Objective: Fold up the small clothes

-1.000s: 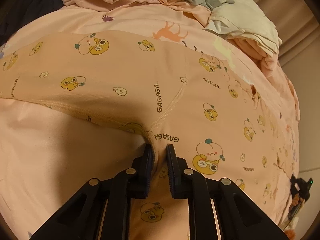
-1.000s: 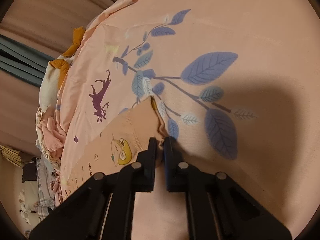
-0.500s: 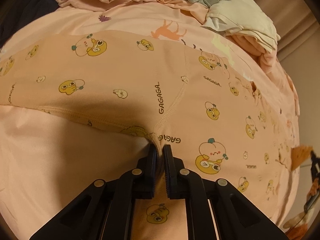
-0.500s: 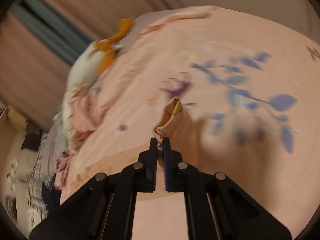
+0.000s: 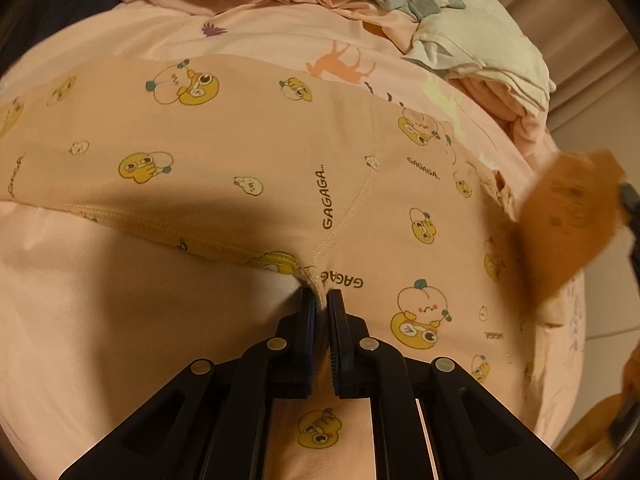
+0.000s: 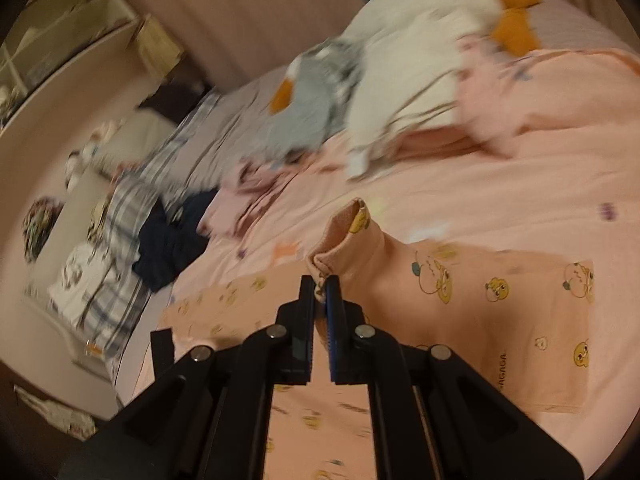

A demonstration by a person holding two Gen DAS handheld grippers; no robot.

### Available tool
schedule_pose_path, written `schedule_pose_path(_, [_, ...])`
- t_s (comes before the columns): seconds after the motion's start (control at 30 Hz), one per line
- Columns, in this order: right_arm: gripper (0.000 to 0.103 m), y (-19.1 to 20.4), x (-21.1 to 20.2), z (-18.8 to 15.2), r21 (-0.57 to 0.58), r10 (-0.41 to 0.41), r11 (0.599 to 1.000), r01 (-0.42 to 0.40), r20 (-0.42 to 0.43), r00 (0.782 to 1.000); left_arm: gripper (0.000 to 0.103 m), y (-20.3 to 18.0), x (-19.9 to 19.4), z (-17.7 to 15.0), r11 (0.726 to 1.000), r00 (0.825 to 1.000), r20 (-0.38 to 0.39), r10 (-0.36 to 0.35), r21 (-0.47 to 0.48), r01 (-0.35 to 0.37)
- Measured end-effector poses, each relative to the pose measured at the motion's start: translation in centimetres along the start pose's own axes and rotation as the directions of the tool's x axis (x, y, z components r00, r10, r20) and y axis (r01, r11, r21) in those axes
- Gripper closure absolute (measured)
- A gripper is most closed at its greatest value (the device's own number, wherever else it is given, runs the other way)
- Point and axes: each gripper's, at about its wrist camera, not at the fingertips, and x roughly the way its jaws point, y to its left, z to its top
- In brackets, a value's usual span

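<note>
A small peach garment [image 5: 256,152] printed with yellow cartoon figures and "GAGAGA" lies spread on a pink bed sheet [image 5: 100,320]. My left gripper [image 5: 321,300] is shut on its near hem beside a seam, low against the sheet. In the right wrist view my right gripper [image 6: 320,286] is shut on a bunched end of the same garment [image 6: 460,300], lifted above the bed, with cloth trailing down to the right. That raised end shows as a blurred orange-brown flap [image 5: 572,216] at the right of the left wrist view.
A pile of loose clothes, cream [image 6: 412,92], grey [image 6: 312,108] and pink, lies at the far side of the bed. A dark navy garment [image 6: 172,240] and plaid cloth [image 6: 120,208] sit at the bed's left edge. Shelving [image 6: 60,40] stands beyond.
The right gripper swung far across the bed and rose, rolling, carrying its end of the garment over the rest. The left gripper closed tighter on the hem and kept still.
</note>
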Motion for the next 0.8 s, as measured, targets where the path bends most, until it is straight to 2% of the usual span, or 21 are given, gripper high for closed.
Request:
schedule_pose_path(0.13, [0.096,1.8,5.2,-1.7,-0.02,-0.042,0.999,0.04,-0.096,0.994,0.095,-0.9,-0.1,-0.5,0.997,0.999,0.031,0.03,0.076,-0.033])
schedule_pose_path(0.2, [0.092,2.0,6.4,-2.5,-0.017,-0.076,0.997,0.074,-0.13,0.989,0.095,-1.3,-0.3,-0.8,0.993,0.998,0.052,0.028,0.117,-0.034])
schedule_pose_path(0.23, [0.088,2.0,7.2,-2.8,-0.019,-0.084,0.996,0.082,-0.155,0.984,0.095,-1.3,-0.4,-0.7,0.993,0.998,0.05,0.025,0.117,-0.031])
schedule_pose_path(0.27, [0.074,1.8,7.4,-3.0,-0.021,-0.084,0.996,0.082,-0.181,0.98,0.094,-1.2,-0.6,-0.5,0.995,0.999,0.041,0.015,0.098,-0.019])
schedule_pose_path(0.33, [0.056,1.6,7.2,-3.5,-0.014,-0.085,0.996,0.084,-0.214,0.973,0.085,-0.7,-1.1,0.0,0.999,1.0,0.012,0.02,0.043,-0.021])
schedule_pose_path(0.37, [0.053,1.4,6.5,-3.4,-0.01,-0.088,0.996,0.088,-0.211,0.973,0.084,-0.5,-1.8,0.3,0.999,0.999,0.018,0.031,0.011,-0.031])
schedule_pose_path(0.47, [0.051,0.6,2.9,-3.1,-0.022,-0.097,0.995,0.095,-0.15,0.984,0.072,-0.5,-5.0,0.6,0.999,0.992,0.124,0.037,-0.015,-0.035])
schedule_pose_path(0.5, [0.049,0.2,1.5,-3.2,-0.037,-0.109,0.994,0.106,-0.124,0.986,0.06,-0.8,-6.1,0.7,1.0,0.987,0.157,0.02,-0.008,-0.019])
schedule_pose_path(0.53, [0.041,-0.4,-0.1,-3.4,-0.052,-0.147,0.988,0.143,-0.091,0.985,0.047,-1.0,-6.9,0.8,1.0,0.983,0.183,-0.001,-0.003,0.002])
schedule_pose_path(0.57, [0.032,-1.1,-1.3,-3.5,-0.06,-0.188,0.981,0.184,-0.064,0.98,0.042,-1.3,-7.5,0.9,1.0,0.978,0.206,-0.025,0.0,0.026])
schedule_pose_path(0.6, [0.029,-1.8,-2.6,-3.8,-0.064,-0.242,0.969,0.239,-0.03,0.97,0.038,-1.9,-7.9,1.0,0.997,0.972,0.223,-0.071,0.011,0.07])
schedule_pose_path(0.63, [0.028,-2.8,-4.2,-4.5,-0.062,-0.309,0.949,0.309,0.012,0.951,0.038,-2.4,-7.8,1.1,0.994,0.969,0.221,-0.107,0.021,0.105])
schedule_pose_path(0.73, [0.028,-5.9,-7.1,-6.8,-0.026,-0.4,0.916,0.401,0.031,0.916,0.038,-4.2,-4.9,2.1,0.969,0.963,0.104,-0.249,0.029,0.247])
schedule_pose_path(0.8, [0.028,-8.1,-8.4,-8.3,0.021,-0.411,0.911,0.411,0.012,0.911,0.038,-5.5,-1.7,2.3,0.945,0.945,-0.002,-0.327,0.005,0.327])
